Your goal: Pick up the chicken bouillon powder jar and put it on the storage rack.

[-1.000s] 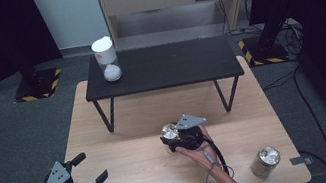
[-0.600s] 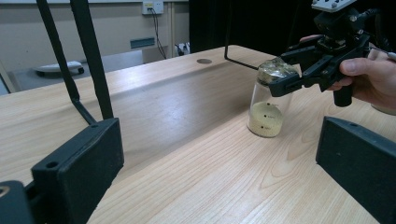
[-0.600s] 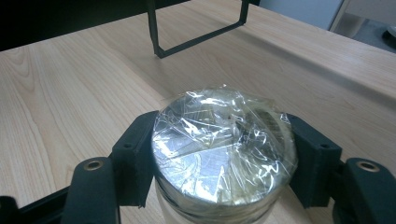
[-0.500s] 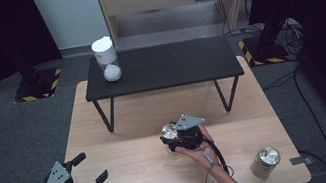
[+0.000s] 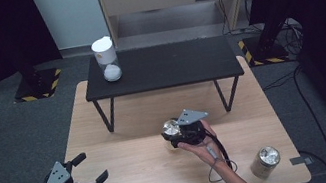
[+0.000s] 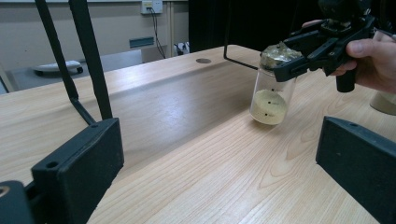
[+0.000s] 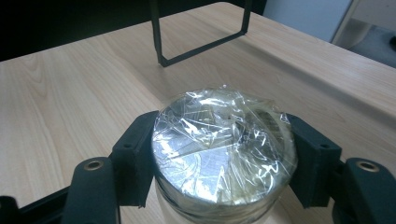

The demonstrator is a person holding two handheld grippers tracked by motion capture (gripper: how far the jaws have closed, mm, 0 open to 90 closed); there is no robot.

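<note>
Wooden table (image 5: 130, 173); jar (image 7: 224, 158) between right claw (image 7: 224, 163) pads

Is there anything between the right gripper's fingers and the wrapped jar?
Nothing visible. The right gripper has its fingers pressed against both sides of the jar, just under its plastic-wrapped top. The jar stands on the wooden table.

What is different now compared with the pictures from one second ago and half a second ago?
Almost nothing moved. The right gripper closed its jaws the last small bit and is now shut on the foil-topped jar, near its top; the jar stands on the wooden table. The left gripper stayed open at the near left corner. The second jar and the white-lidded container on the black bench kept their places.
</note>
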